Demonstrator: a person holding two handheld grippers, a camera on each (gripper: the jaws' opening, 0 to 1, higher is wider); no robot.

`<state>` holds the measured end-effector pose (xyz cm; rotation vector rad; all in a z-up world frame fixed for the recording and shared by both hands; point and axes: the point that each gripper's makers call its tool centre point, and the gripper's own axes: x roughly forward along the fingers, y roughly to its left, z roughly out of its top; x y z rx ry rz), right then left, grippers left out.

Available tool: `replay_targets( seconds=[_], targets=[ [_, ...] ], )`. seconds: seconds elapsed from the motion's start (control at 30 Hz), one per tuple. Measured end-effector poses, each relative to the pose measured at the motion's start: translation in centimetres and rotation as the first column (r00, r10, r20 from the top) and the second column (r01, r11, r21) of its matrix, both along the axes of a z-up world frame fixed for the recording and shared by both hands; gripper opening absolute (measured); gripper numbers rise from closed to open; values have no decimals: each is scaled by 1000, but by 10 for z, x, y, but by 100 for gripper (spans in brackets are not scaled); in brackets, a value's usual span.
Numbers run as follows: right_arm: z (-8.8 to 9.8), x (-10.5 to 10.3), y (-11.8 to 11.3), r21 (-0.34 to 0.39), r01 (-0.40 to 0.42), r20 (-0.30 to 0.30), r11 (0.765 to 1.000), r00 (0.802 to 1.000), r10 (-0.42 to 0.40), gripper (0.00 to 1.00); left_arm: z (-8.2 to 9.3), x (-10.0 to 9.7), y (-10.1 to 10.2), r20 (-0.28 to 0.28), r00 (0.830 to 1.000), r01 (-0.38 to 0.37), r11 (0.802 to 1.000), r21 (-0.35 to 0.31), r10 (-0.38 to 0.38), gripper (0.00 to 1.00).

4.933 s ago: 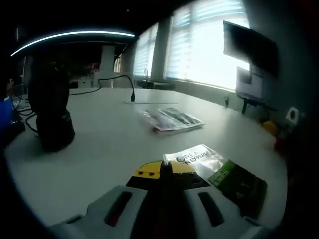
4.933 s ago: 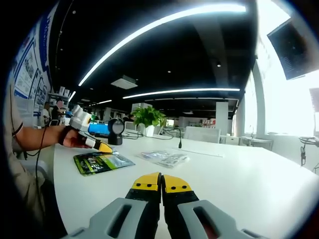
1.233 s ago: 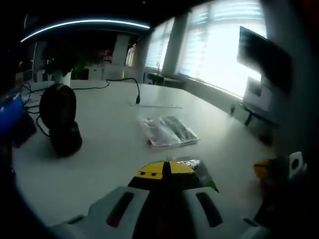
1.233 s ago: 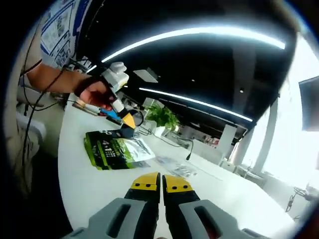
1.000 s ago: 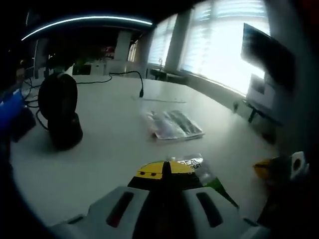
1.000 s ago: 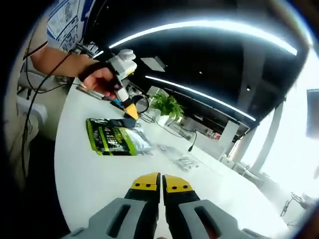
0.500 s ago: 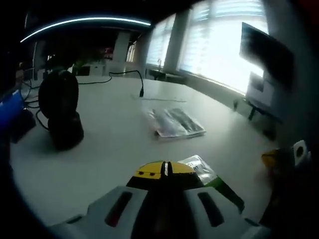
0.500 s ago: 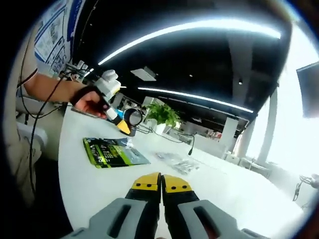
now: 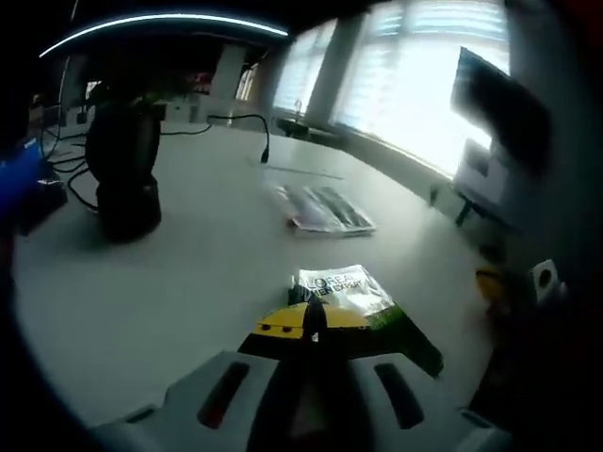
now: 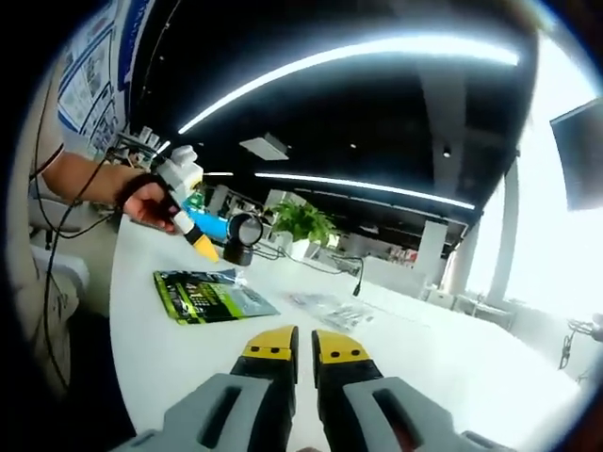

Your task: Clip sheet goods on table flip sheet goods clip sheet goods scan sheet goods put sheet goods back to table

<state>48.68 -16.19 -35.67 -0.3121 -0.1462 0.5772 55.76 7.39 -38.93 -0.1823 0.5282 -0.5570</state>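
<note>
Flat glossy green packet (image 9: 363, 306) lies on smooth white table (image 9: 188, 273).

White bench (image 9: 188, 273) across lower frame; bright blinded windows (image 9: 415, 85) upper right; ceiling light strips (image 10: 339, 52) above; potted plant (image 10: 300, 224) centre.

Beyond the yellow-tipped grey fingers (image 10: 303, 350), the sheet goods packet (image 10: 209, 296) is green and black with a clear silvery end, on a white table (image 10: 452, 358). Farther off lies a grey-striped transparent packet (image 9: 322, 208).
</note>
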Motion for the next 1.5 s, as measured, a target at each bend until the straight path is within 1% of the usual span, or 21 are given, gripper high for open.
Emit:
replay_targets(
  seconds=[0.07,0.17,0.23,0.4,0.47,0.6,0.67,0.77,0.93,1.0,1.1,1.2,1.27,1.37,1.5],
  targets=[
    [1,-1,2,7,-3,1,1000,1000,3,4,-1,-6,-3,-21,1000,7,1000,-17,-7,0],
    [1,-2,3,9,-5,-1,1000,1000,5,7,-3,-11,-1,-46,999,15,999,-34,-16,0],
    [1,-4,5,10,-7,-2,1000,1000,7,7,-6,-17,-2,-95,995,21,997,-73,-27,0],
    [3,-6,5,19,-10,-4,1000,1000,10,9,-13,-19,4,-113,993,23,998,-62,-30,0],
    [3,-7,5,21,-12,-6,1000,1000,12,9,-15,-20,5,-130,991,22,997,-75,-31,0],
    [2,-9,6,23,-9,-9,1000,1000,9,9,-20,-28,-4,-183,980,48,989,-137,-73,0],
    [2,-8,6,21,-14,-11,1000,1000,14,9,-22,-32,-8,-197,977,51,987,-152,-81,1],
    [1,-9,7,16,-15,-15,1000,1000,15,9,-22,-33,-9,-232,970,31,981,-190,-76,1],
    [0,-9,7,13,-18,-16,1000,1000,18,8,-23,-48,-19,-243,967,26,982,-189,-72,1],
    [0,-10,8,13,-20,-17,1000,1000,20,8,-24,-47,-16,-250,966,19,982,-186,-67,1],
    [0,-11,9,11,-22,-17,1000,1000,22,8,-27,-48,-16,-284,957,0,977,-214,-62,1],
    [0,-9,8,12,-22,-18,1000,1000,22,8,-28,-57,-23,-301,952,-19,971,-237,-55,1],
    [-1,-9,8,10,-21,-19,1000,1000,21,7,-28,-62,-27,-327,943,-37,964,-264,-53,1],
    [-1,-10,9,4,-21,-19,1000,1000,21,7,-31,-69,-29,-337,940,-40,962,-268,-55,0],
    [-1,-9,9,2,-21,-18,1000,1000,21,7,-35,-76,-31,-360,931,-49,959,-280,-57,0]
  ],
)
